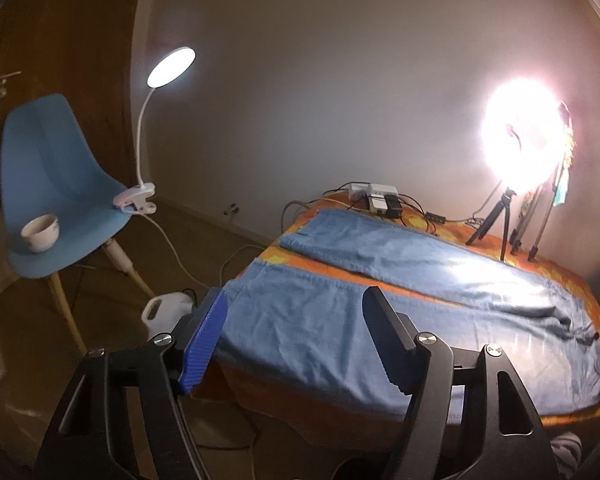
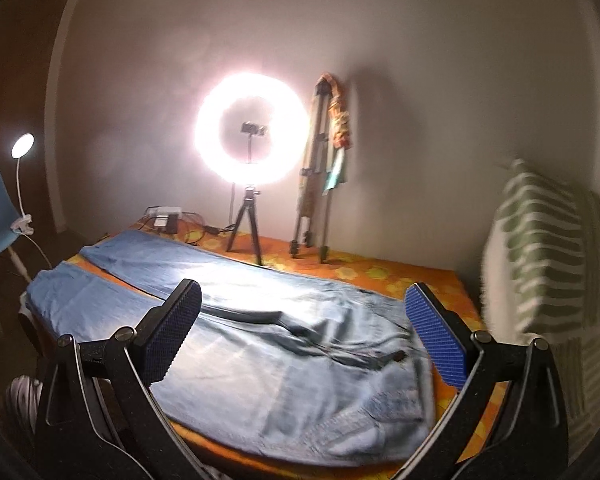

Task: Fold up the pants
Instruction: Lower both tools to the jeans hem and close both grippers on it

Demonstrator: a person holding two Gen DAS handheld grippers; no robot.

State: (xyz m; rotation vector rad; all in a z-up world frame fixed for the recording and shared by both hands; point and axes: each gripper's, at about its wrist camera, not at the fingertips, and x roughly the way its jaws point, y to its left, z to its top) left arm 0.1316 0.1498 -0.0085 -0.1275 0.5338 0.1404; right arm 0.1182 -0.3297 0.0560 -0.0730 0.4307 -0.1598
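Left gripper [image 1: 296, 320], jaws apart and empty, hangs over the hem end of the pants [image 1: 380, 304]. Right gripper [image 2: 302, 316], also wide open and empty, hangs over their waistband end. The light blue pants lie flat and unfolded, legs spread apart, on the orange floral table [image 2: 380, 276], in front of the ring light [image 2: 252, 132]. No fold is made yet; all folding remains.

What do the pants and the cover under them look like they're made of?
Light blue pants: probably denim, matte, with stitched seams and a thick waistband. Orange flower-print table cover: looks like thin printed cloth or plastic sheet; the blur leaves it open.
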